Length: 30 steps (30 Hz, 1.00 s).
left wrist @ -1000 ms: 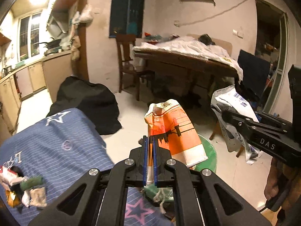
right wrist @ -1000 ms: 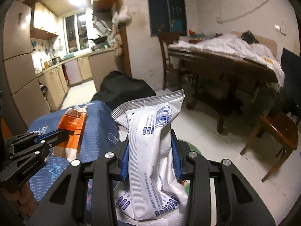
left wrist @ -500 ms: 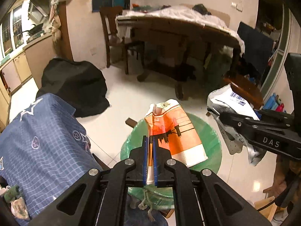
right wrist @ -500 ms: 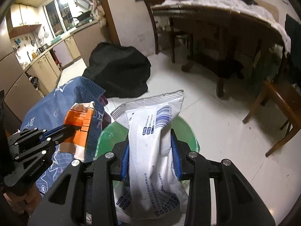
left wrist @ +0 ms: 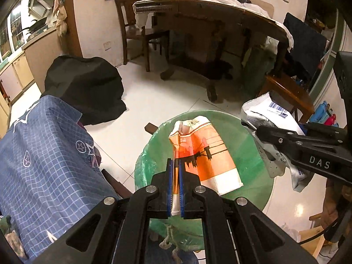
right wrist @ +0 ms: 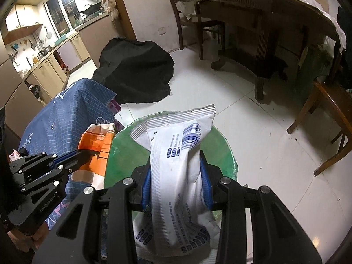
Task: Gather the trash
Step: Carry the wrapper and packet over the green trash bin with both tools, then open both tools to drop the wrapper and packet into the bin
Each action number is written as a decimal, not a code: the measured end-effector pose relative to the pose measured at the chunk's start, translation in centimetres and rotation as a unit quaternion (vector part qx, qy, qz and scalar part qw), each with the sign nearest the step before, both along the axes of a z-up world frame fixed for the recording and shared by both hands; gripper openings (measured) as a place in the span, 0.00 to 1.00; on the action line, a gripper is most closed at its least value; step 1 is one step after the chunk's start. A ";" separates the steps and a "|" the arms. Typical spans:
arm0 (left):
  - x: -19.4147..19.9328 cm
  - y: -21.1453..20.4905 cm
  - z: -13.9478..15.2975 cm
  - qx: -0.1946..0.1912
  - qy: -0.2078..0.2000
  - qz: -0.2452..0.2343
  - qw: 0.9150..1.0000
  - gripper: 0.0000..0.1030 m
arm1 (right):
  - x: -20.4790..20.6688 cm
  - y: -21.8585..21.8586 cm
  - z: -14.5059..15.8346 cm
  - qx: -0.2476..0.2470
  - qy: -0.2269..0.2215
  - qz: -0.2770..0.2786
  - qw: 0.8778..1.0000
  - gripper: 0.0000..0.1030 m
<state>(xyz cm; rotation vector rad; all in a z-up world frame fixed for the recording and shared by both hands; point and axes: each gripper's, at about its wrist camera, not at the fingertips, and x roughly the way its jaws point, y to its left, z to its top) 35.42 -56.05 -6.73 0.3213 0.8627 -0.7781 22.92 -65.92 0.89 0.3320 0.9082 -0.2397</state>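
My left gripper is shut on an orange and white wrapper and holds it above a green-lined trash bin. My right gripper is shut on a white and blue plastic packet, also above the bin. The packet shows at the right of the left wrist view. The orange wrapper shows at the left of the right wrist view, at the bin's left rim.
A blue checked cloth covers a surface left of the bin, with small scraps on it. A black bag lies on the white floor behind. A wooden table, chair and stool stand beyond.
Both grippers have tilted down and moved forward over the green bin, which now fills the view below them. Each still holds its item.
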 end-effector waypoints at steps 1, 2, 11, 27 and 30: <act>0.3 0.0 -0.3 0.000 0.002 0.001 1.000 0.05 | 0.1 -0.2 0.0 0.001 0.000 0.000 1.000 0.34; 0.1 0.0 -0.3 0.000 0.002 0.002 1.000 0.05 | 0.1 -0.3 0.1 0.001 0.000 0.001 1.000 0.34; 0.4 -0.3 -0.8 0.004 0.010 0.008 1.000 0.06 | 0.3 -1.0 -0.4 0.013 -0.002 0.001 1.000 0.41; -0.5 -0.3 -1.2 0.010 0.012 0.014 1.000 0.29 | -0.7 -1.2 0.4 0.008 -0.021 -0.011 1.000 0.52; -0.7 0.6 -0.9 0.007 0.011 0.016 1.000 0.31 | -1.2 -0.8 0.6 0.005 -0.025 -0.011 1.000 0.53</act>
